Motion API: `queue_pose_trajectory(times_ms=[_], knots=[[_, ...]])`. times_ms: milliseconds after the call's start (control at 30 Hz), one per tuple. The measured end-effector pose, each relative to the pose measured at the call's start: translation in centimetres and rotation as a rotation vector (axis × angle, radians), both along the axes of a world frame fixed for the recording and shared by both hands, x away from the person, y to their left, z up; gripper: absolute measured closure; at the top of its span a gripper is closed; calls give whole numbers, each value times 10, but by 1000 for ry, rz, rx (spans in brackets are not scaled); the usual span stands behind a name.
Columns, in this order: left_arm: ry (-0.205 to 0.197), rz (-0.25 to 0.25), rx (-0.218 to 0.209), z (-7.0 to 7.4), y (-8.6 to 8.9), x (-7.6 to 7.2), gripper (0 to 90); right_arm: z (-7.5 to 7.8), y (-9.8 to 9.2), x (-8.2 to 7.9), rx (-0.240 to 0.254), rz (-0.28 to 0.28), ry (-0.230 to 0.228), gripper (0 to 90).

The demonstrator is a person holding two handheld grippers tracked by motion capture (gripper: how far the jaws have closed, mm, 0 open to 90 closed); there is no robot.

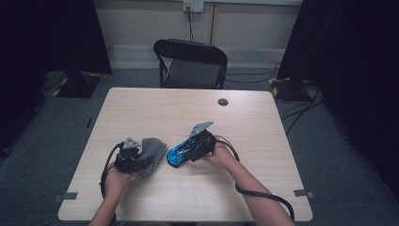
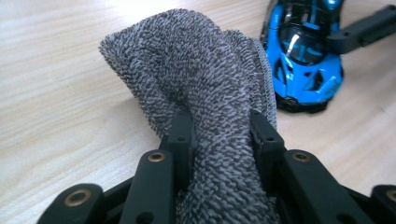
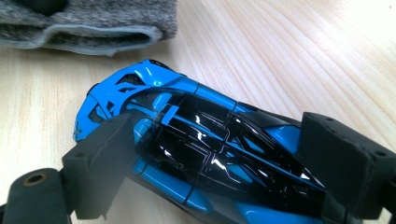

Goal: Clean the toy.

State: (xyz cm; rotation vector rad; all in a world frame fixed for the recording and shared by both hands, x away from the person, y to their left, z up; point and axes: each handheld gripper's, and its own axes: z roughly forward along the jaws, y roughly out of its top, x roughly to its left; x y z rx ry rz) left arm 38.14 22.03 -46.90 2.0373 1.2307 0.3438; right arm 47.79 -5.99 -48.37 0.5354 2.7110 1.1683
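A grey terry cloth [image 1: 153,149] [image 2: 205,70] lies bunched on the wooden table [image 1: 188,113], left of centre. My left gripper [image 1: 140,157] [image 2: 220,120] is shut on its near end, and the fabric bulges between the two black jaws. A glossy blue and black toy car [image 1: 178,154] [image 3: 196,140] sits just right of the cloth with its nose toward it. My right gripper [image 1: 189,149] [image 3: 222,149] is shut on the car, with a foam pad pressed on each flank. The left gripper view has the car [image 2: 303,51] beyond the cloth. A folded edge of the cloth [image 3: 93,23] lies ahead of the car's nose.
A black folding chair [image 1: 190,63] stands behind the table's far edge. A small round dark cap [image 1: 223,101] sits in the tabletop near the far side. Cables run over the grey floor at the right [image 1: 301,110]. Dark curtains flank both sides.
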Motion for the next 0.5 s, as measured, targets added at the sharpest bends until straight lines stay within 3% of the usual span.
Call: queue_pose_trajectory(times_ms=[167, 333, 400, 500], knots=[[0, -4, 53, -8, -7, 3, 662, 0, 0, 0, 2, -1, -1, 113], [0, -12, 71, -10, -15, 5, 651, 0, 0, 0, 4, -1, -2, 113], [1, -46, 100, -10, -20, 4, 659, 0, 0, 0, 3, -1, -2, 113], [18, -63, 91, -10, -22, 3, 667, 0, 0, 0, 5, -1, -3, 113]])
